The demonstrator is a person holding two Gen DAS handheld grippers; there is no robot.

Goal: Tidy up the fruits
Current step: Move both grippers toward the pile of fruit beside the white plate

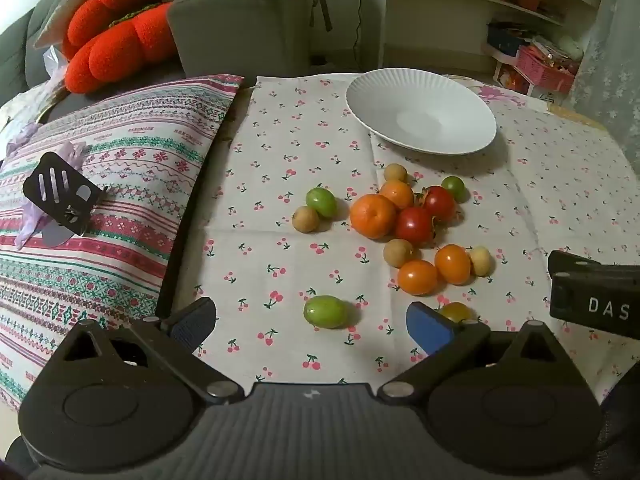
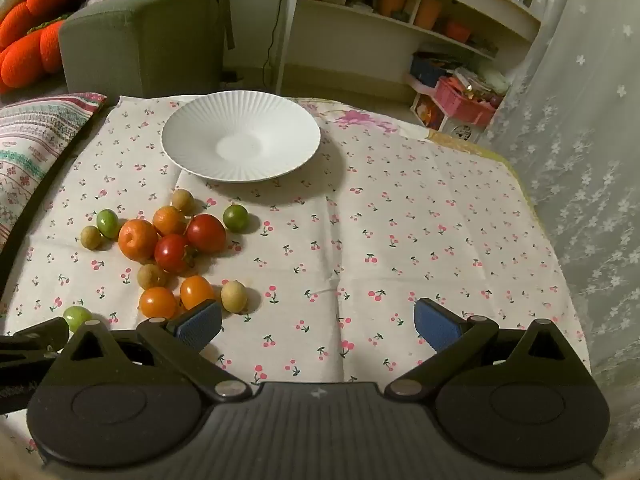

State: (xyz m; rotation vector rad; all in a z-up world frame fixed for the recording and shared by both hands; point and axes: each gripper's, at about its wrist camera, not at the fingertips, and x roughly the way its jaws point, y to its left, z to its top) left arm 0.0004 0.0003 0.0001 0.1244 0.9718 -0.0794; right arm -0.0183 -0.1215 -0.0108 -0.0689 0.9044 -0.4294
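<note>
A white ribbed plate (image 1: pixel 420 110) (image 2: pixel 240 142) stands empty at the far side of the cherry-print cloth (image 1: pixel 280 240). Several small fruits lie loose in front of it: an orange (image 1: pixel 373 216) (image 2: pixel 138 239), red tomatoes (image 1: pixel 414 225) (image 2: pixel 206 233), orange tomatoes (image 1: pixel 418 277) (image 2: pixel 158 303), green fruits (image 1: pixel 325 311) (image 2: pixel 235 218) and tan longans (image 1: pixel 305 219) (image 2: pixel 234 297). My left gripper (image 1: pixel 312 322) is open and empty, a green fruit lying just ahead between its fingers. My right gripper (image 2: pixel 318 322) is open and empty over bare cloth, right of the pile.
A striped pillow (image 1: pixel 92 208) lies at the left with a black slotted part (image 1: pixel 60 194) on it. A grey sofa (image 1: pixel 240 20) with a red cushion (image 1: pixel 116 32) is behind. Shelves (image 2: pixel 400 12) and a lace curtain (image 2: pixel 580 160) are to the right.
</note>
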